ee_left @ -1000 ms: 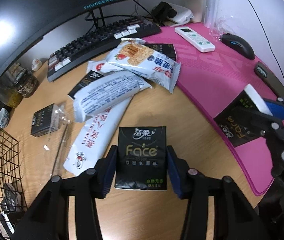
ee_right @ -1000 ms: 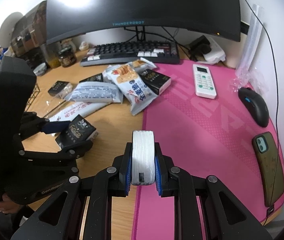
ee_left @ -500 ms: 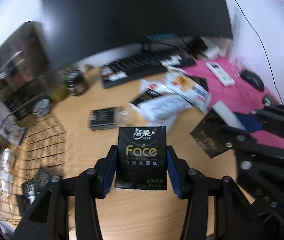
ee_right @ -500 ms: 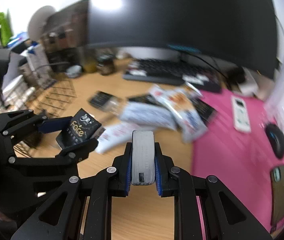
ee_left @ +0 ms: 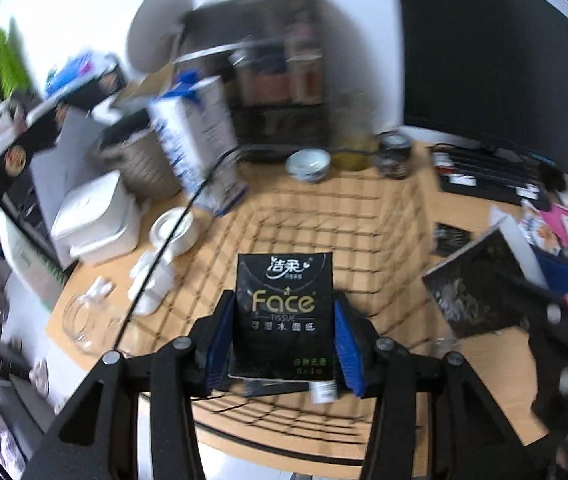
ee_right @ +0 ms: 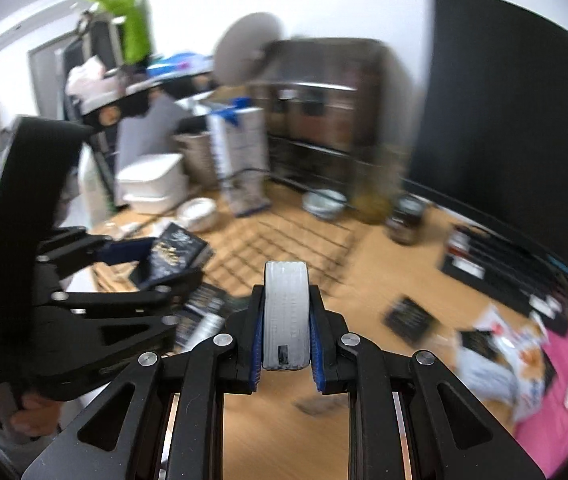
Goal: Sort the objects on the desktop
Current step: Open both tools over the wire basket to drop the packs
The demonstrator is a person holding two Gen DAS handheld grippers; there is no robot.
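Observation:
My left gripper (ee_left: 282, 332) is shut on a black "Face" tissue pack (ee_left: 284, 304) and holds it over the black wire basket (ee_left: 343, 224) on the wooden desk. My right gripper (ee_right: 285, 320) is shut on a second tissue pack, seen edge-on as a white band (ee_right: 285, 312). In the left wrist view that second pack (ee_left: 479, 284) hangs at the right, beside the basket. In the right wrist view the left gripper and its pack (ee_right: 176, 252) sit at the left, above the basket (ee_right: 295, 244). More black packs (ee_right: 204, 304) lie inside the basket.
A small black box (ee_right: 407, 316) and snack packets (ee_right: 503, 356) lie on the desk to the right, by the pink mat (ee_right: 563, 380). Keyboard (ee_left: 487, 176) and monitor (ee_right: 515, 120) stand behind. A bowl (ee_left: 307, 164), jars (ee_left: 393, 154), milk carton (ee_left: 196, 140) and white box (ee_left: 96, 216) crowd the basket's far and left sides.
Both grippers have swung left, away from the pink mat and snack pile, to the wire basket. Each still holds its tissue pack. The frames are blurred by motion.

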